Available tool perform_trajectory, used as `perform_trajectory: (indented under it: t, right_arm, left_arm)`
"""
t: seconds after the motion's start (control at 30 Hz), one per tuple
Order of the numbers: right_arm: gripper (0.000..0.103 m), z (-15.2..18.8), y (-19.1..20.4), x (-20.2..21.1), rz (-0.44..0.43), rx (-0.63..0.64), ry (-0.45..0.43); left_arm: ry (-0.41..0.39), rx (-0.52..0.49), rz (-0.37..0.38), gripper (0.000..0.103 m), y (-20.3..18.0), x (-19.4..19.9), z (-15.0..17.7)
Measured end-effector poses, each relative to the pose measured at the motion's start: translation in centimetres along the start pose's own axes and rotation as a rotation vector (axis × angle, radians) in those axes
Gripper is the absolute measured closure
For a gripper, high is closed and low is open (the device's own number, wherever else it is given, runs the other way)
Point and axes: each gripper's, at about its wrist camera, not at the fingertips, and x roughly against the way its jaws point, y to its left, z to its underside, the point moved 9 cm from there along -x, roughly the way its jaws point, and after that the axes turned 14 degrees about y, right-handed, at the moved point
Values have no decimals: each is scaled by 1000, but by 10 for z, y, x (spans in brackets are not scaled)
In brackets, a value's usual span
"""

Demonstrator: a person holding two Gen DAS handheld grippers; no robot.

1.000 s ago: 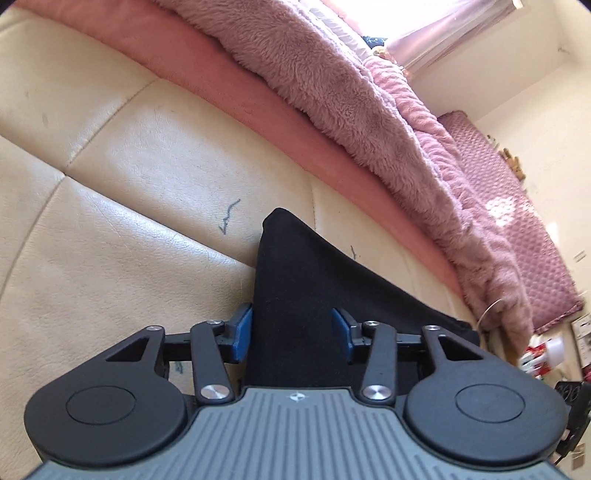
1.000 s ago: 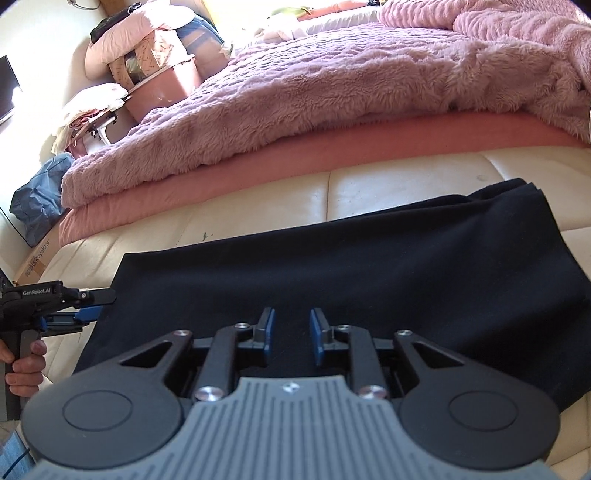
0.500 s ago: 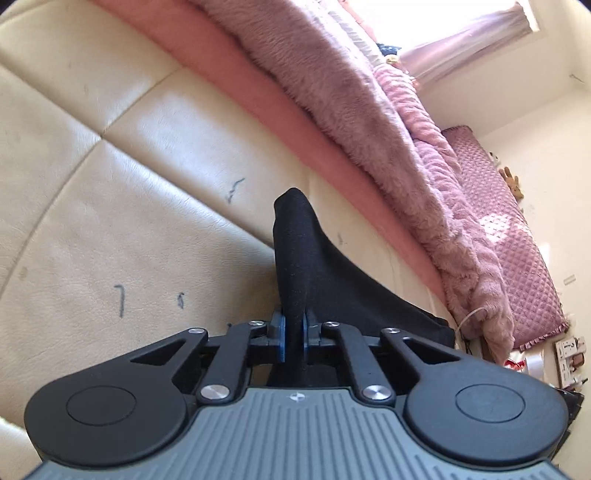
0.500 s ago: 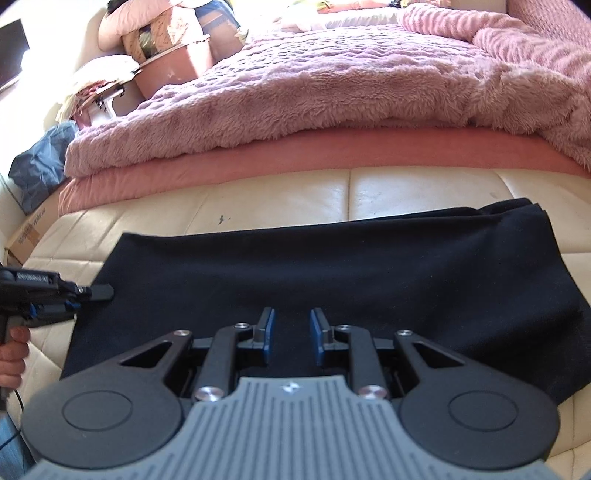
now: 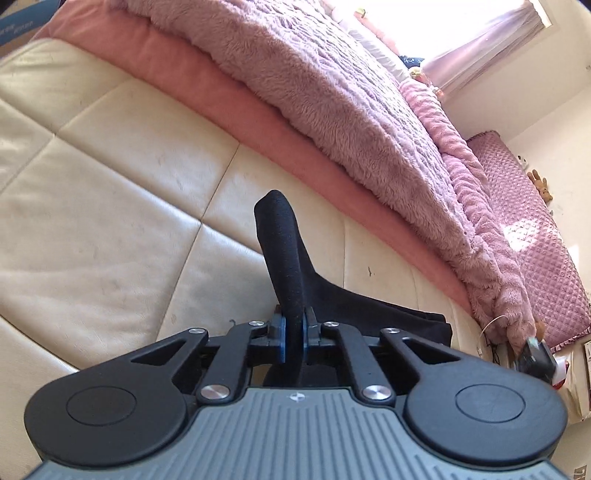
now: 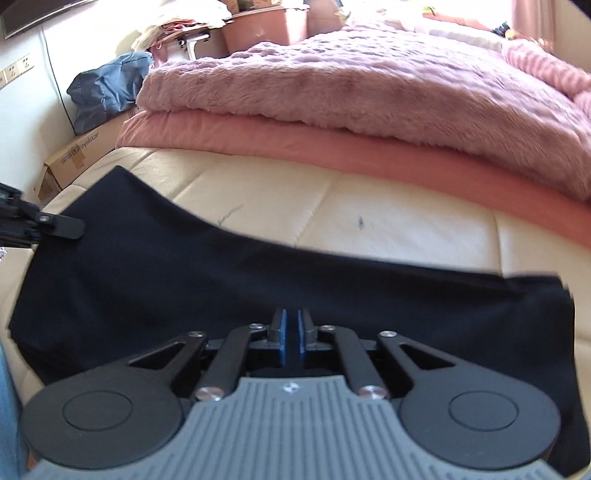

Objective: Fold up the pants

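Observation:
The black pants (image 6: 221, 280) lie as a long folded strip across the cream leather bed base (image 6: 388, 221). My left gripper (image 5: 293, 332) is shut on the left end of the pants (image 5: 284, 251), and the cloth stands up between its blue pads. In the right wrist view the left gripper (image 6: 55, 225) holds that end lifted at the far left. My right gripper (image 6: 291, 332) is shut on the near edge of the pants at mid-length, its blue pads almost together with dark cloth between them.
A fluffy pink blanket (image 6: 369, 85) on a pink mattress (image 6: 332, 147) runs along the far side. A cardboard box (image 6: 74, 155), a blue bag (image 6: 107, 92) and a tub (image 6: 266, 26) stand at the back left. A quilted pink cover (image 5: 532, 236) lies far right.
My left gripper closed on the pants' end and lifted it. My right gripper narrowed onto the near edge, and the pants' left part rose and shifted.

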Motion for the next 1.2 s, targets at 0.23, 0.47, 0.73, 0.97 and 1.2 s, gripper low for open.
perform_trajectory:
  t: [0.23,0.47,0.73,0.97,1.2]
  right_arm:
    - [103,-40,-9,-47,47,18,60]
    - [103,-48,-14,-52,33,6,52]
    - [103,21,10,-1,-22,-3,103]
    - [103,63,21,6,-26,-34,120]
    - [103,61,3,36,-59,-95,32]
  left_arm:
    - [24,-26,32,96,-24,3,-13]
    - [39,-12,89,96,-54,3,-24]
    - [61,-30,97,96,-92,1,-22]
    - [77,-35,53,96,-124,-2,-18]
    - [102,0,1,96,-161,-19,-21]
